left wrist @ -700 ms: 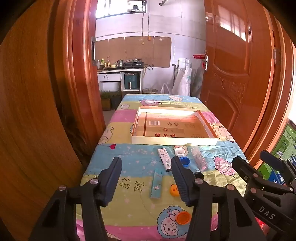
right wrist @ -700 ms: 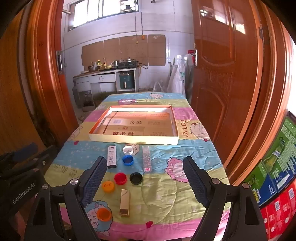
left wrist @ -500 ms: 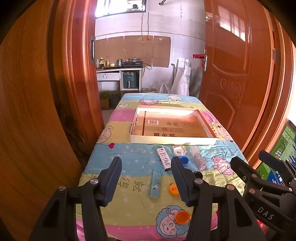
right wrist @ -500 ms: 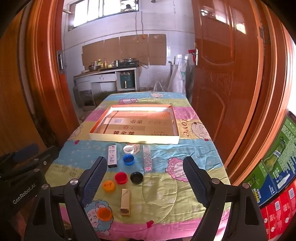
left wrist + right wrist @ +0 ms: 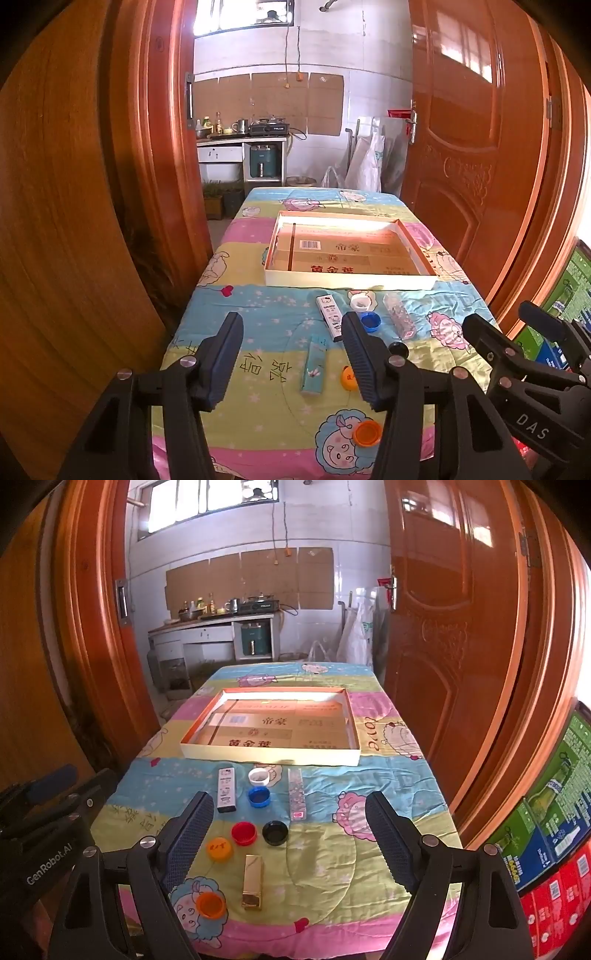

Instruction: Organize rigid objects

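My left gripper (image 5: 291,325) and right gripper (image 5: 288,805) both hover open above the near end of the table, with nothing between their fingers. A shallow cardboard tray (image 5: 269,755) lies mid-table. In front of it sit a white slim box (image 5: 226,790), a white cap (image 5: 259,776), a blue cap (image 5: 259,796) and a clear long box (image 5: 297,798). Closer to me are a red cap (image 5: 243,833), a black cap (image 5: 275,832), a yellow cap (image 5: 219,848), a gold box (image 5: 252,882) and an orange cap (image 5: 210,904). A teal box (image 5: 314,365) shows in the left wrist view.
The table wears a cartoon-print cloth (image 5: 369,805) and stands in a doorway between wooden doors (image 5: 461,646). Stacked drink cartons (image 5: 546,842) stand at the right. A kitchen counter (image 5: 214,627) lies beyond the far end.
Nothing on the table has moved. Both grippers stay open, and the views drift only slightly.
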Demonstrator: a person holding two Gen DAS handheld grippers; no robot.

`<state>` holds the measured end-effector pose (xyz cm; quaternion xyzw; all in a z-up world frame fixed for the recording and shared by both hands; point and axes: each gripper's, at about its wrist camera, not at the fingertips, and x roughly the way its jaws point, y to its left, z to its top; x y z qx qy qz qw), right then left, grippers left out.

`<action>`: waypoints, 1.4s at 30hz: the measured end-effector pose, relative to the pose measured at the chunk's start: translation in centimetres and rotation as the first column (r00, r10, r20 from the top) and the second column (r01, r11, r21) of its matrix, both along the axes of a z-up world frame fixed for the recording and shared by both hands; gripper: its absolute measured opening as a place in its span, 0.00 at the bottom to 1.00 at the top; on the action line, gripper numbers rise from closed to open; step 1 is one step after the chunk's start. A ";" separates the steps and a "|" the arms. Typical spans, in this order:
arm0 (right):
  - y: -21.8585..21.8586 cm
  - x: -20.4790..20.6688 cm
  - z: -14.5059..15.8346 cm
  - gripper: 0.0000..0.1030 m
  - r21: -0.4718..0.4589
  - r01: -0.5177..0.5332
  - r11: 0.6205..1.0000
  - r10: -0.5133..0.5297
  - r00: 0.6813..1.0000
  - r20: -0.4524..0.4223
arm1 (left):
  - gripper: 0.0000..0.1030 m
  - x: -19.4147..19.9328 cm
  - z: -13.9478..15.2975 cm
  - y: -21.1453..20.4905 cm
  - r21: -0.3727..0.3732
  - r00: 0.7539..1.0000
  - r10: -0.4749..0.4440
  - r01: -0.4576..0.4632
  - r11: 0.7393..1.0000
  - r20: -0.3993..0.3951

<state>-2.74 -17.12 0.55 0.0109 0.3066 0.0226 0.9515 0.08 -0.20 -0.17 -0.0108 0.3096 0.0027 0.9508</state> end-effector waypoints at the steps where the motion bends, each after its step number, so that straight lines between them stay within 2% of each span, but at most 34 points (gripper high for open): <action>1: 0.0 0.0 0.0 0.83 0.000 0.000 1.000 0.000 1.000 -0.001 | 0.54 0.0 0.0 0.0 0.000 1.000 0.000 0.000 1.000 0.000; 29: 0.6 0.1 -0.3 0.83 0.002 -0.008 1.000 0.008 1.000 -0.010 | 0.54 -0.2 -0.4 0.4 -0.006 1.000 0.011 -0.011 1.000 -0.011; 42: 0.1 1.0 -1.1 0.83 0.017 -0.009 1.000 0.010 0.999 -0.041 | 0.54 0.8 -1.5 0.5 0.000 0.999 0.015 -0.015 1.000 -0.050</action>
